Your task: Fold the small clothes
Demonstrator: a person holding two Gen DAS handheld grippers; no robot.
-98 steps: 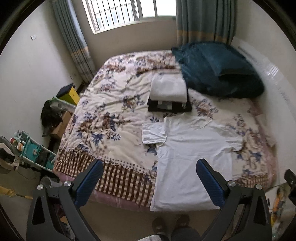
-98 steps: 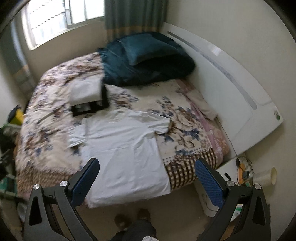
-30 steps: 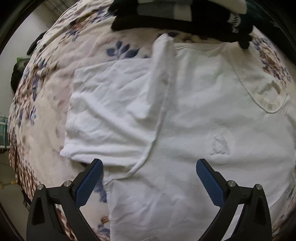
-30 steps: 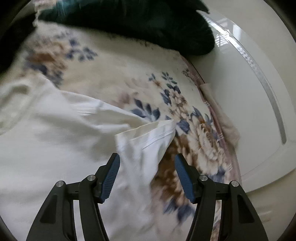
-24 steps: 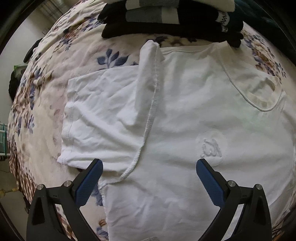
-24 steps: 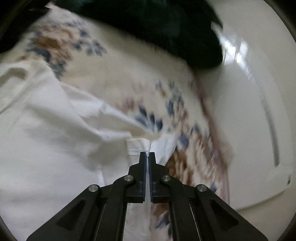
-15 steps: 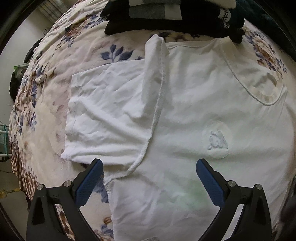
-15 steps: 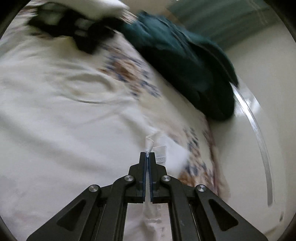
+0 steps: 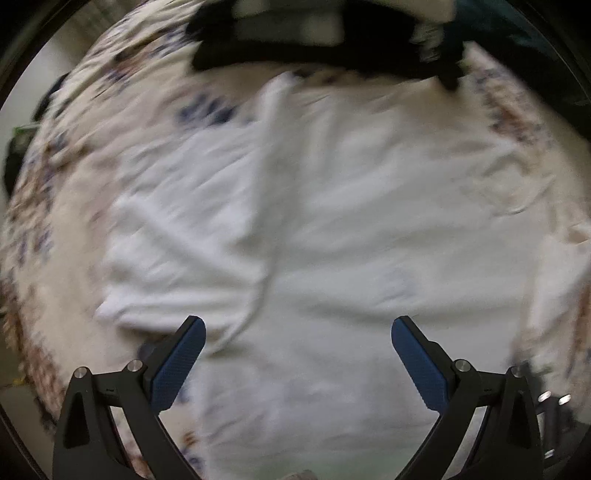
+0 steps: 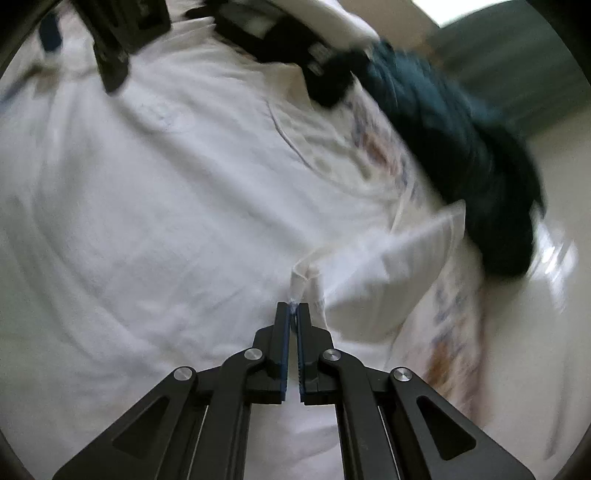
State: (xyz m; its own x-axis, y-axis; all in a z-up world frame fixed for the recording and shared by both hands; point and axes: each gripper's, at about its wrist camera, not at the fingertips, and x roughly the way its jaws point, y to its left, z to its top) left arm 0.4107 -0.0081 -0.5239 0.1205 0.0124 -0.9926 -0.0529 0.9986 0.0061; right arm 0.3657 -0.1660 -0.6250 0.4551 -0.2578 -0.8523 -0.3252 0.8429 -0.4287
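A white T-shirt (image 9: 332, 229) lies flat on the floral bedspread (image 9: 74, 155). Its left sleeve (image 9: 177, 229) spreads out to the left. My left gripper (image 9: 297, 354) is open and empty, low over the shirt beside that sleeve. In the right wrist view my right gripper (image 10: 293, 314) is shut on the edge of the right sleeve (image 10: 399, 269) and holds it over the shirt body (image 10: 147, 221). The left gripper also shows at the top left of the right wrist view (image 10: 110, 44). Both views are blurred.
A stack of folded clothes, black and white (image 9: 325, 33), lies just beyond the shirt's collar. A dark teal quilt (image 10: 461, 140) is heaped at the bed's head. The white headboard (image 10: 546, 295) runs along the right.
My right gripper closed on the right sleeve and has carried it left over the shirt body. My left gripper has dropped a little closer to the left sleeve, still open.
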